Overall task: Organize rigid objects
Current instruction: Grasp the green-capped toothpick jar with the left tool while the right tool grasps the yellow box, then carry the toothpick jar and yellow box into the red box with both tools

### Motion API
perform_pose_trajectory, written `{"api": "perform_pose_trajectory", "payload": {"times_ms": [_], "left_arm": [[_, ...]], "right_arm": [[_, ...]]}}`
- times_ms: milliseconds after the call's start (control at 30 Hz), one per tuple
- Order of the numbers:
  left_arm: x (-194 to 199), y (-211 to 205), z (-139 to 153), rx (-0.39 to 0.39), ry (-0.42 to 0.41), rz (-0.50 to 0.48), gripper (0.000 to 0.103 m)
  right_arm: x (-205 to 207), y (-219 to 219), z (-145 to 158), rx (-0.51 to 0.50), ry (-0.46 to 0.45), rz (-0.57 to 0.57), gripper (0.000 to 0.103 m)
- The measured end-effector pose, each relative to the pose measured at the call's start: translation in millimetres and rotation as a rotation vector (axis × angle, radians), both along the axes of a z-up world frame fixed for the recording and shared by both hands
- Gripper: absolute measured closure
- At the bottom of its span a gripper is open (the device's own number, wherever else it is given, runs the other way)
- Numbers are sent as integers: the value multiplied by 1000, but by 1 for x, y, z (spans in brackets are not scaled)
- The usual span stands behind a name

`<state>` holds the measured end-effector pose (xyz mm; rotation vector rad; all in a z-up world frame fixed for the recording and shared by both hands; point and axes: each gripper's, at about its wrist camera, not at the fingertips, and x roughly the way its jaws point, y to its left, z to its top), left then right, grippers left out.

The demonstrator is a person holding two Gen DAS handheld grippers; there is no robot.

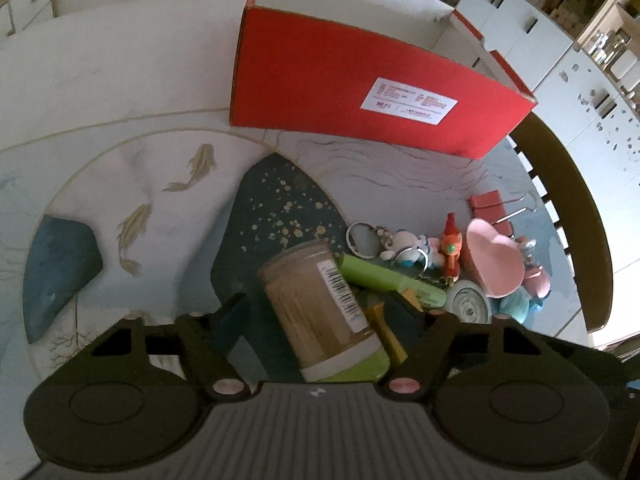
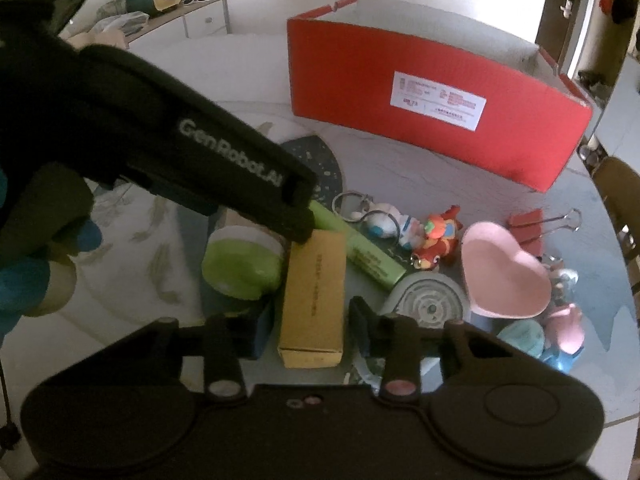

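yellow box (image 2: 313, 298) | on table beside jar (image 2: 244, 262), long axis running straight out between right gripper (image 2: 308, 326) jaws | right: closing around box, contact unclear | left gripper (image 1: 320, 312): straddling jar, not pressing

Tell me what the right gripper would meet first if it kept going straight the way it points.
Most likely the yellow box: it lies lengthwise between the right gripper fingers, pointing the same way. Past it sits the green tube. Whether the pads already touch the box is unclear.
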<state>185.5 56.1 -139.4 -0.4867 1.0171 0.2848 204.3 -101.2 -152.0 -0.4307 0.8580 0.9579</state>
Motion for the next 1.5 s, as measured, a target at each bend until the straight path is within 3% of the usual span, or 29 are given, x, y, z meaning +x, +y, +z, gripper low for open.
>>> {"api": "perform_pose_trajectory", "payload": {"times_ms": [133,200,333,600,1067,1167,1267,1367,1500], "left_arm": [[1,0,2,0,-15,-5,42],[1,-1,3,6,-21,-17,51],[-1,0,7,23,-21,-35,53],[-11,5,8,37,-16,-32,59],[-29,10,11,44,6,-71,57],[-26,9,7,28,24,-88,50],[-21,9,-4,14,77,-83,48],[-21,3,-6,59,68,-116,49],[-23,2,-6,78,56,-117,58]], "right_arm": [[1,4,-1,-8,-1,-1,65],[2,4,-2,-5,6,-8,67],[2,3,1,4,18,-35,74],[-3,-2,12,43,37,-78,74],[-21,-9,17,49,64,-108,74],[-25,-11,19,51,62,-114,74],[-27,-13,22,55,58,-123,74],[-28,-16,25,59,56,-133,74],[-28,-18,27,62,53,-149,74]]}}
